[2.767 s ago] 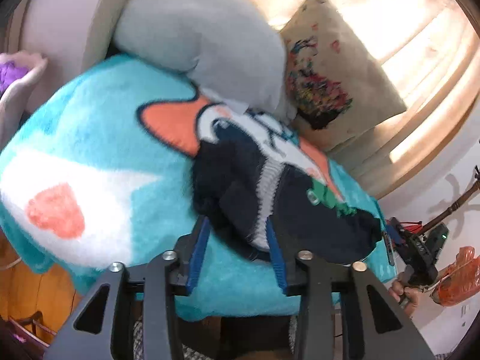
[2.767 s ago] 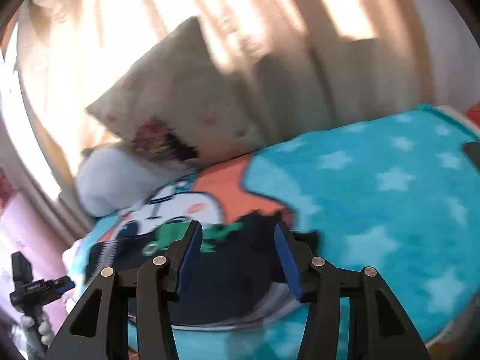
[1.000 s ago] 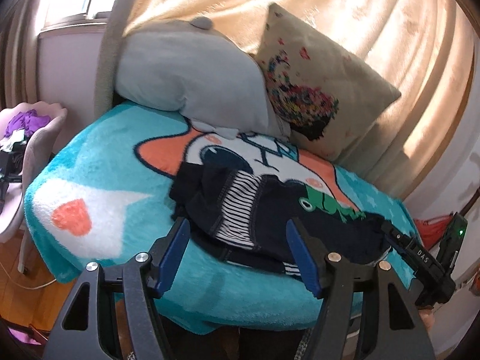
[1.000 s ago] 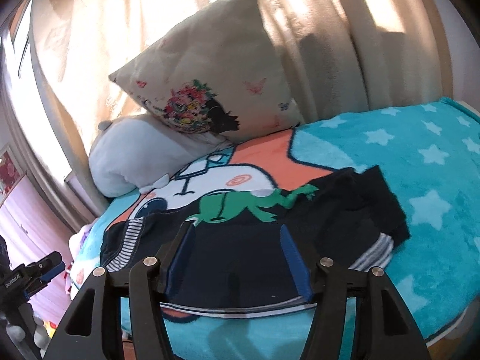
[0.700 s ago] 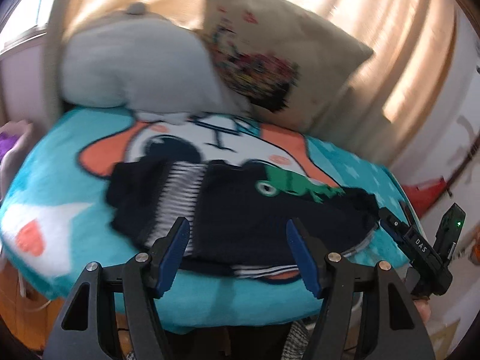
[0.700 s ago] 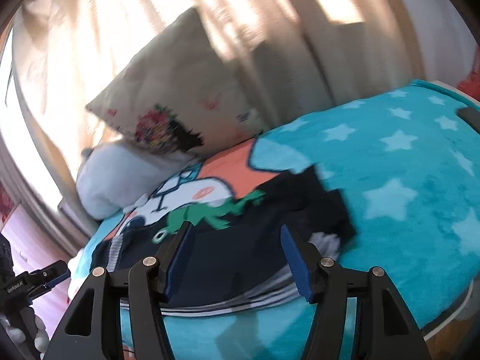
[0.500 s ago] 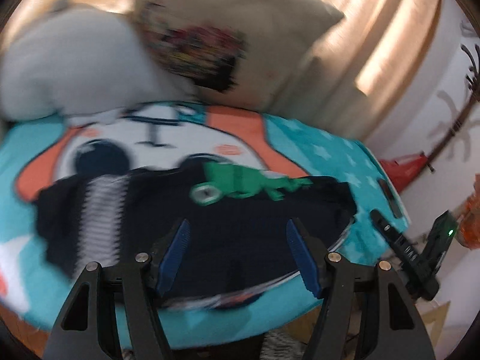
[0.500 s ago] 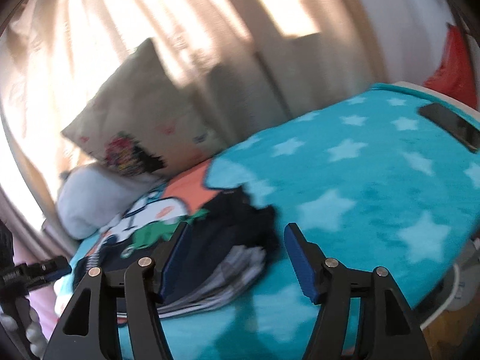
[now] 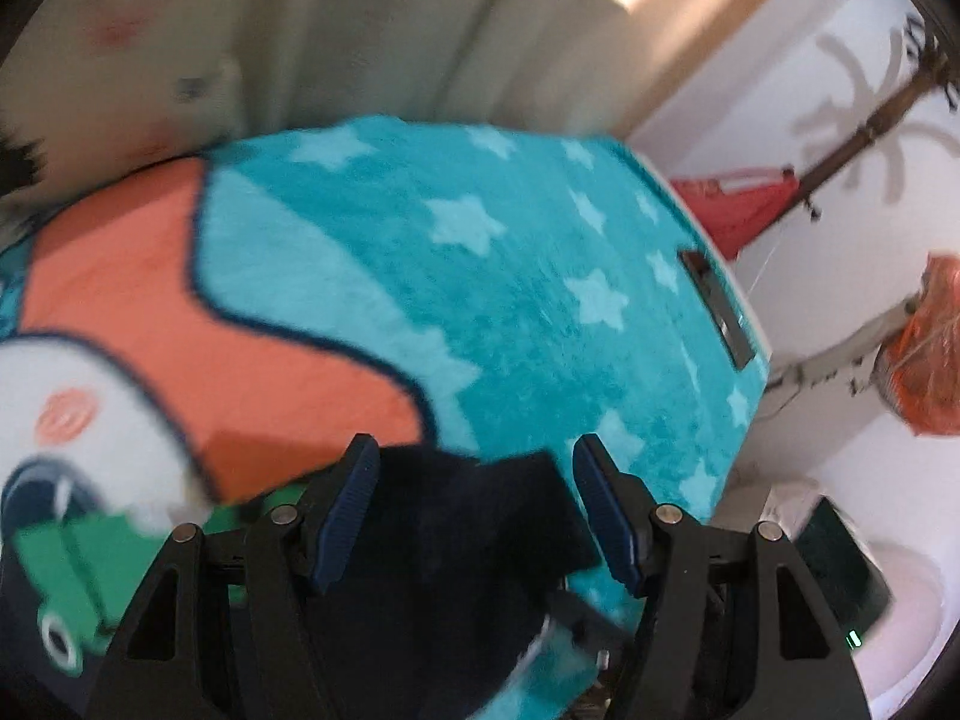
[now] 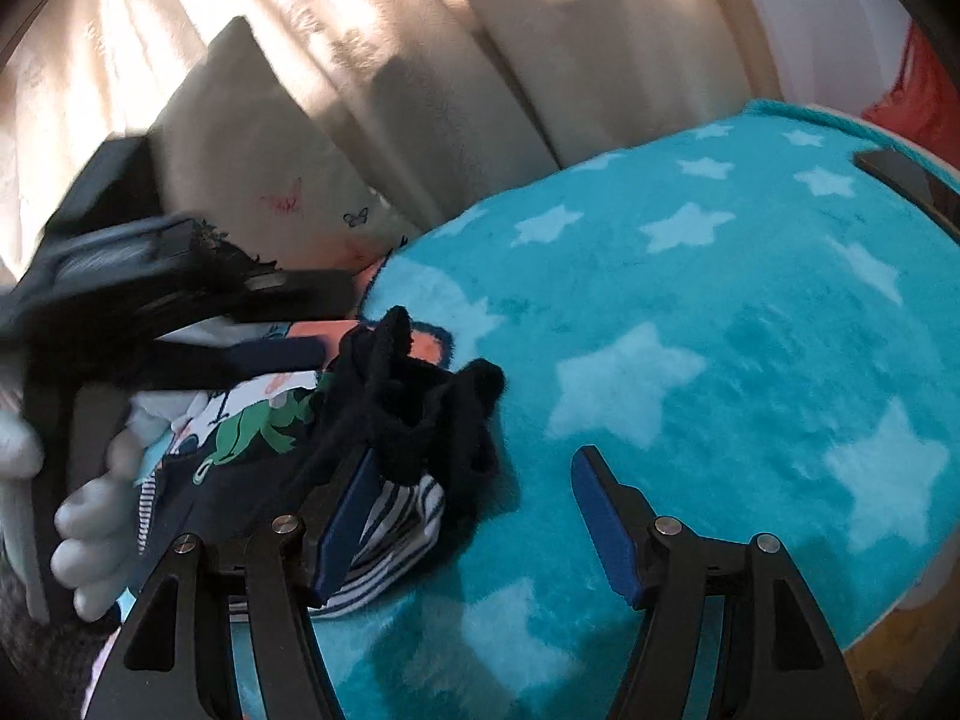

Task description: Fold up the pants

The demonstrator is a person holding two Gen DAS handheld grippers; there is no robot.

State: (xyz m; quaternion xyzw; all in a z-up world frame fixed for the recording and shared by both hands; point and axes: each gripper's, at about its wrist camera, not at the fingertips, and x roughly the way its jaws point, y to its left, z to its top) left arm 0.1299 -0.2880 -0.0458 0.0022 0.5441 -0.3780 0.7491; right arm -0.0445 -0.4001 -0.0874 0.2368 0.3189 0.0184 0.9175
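My left gripper [image 9: 474, 501] stands spread wide, nothing pinched; my right gripper [image 10: 474, 510] is spread too, nothing between its pads. The pants [image 10: 414, 420] are dark navy, with a green frog print and striped lining, bunched at the lower left of the right view on the teal star blanket [image 10: 690, 330]. Their dark end lies between my left fingers; my right gripper's left finger [image 10: 342, 516] overlaps the stripes. Both grippers point low across the bed.
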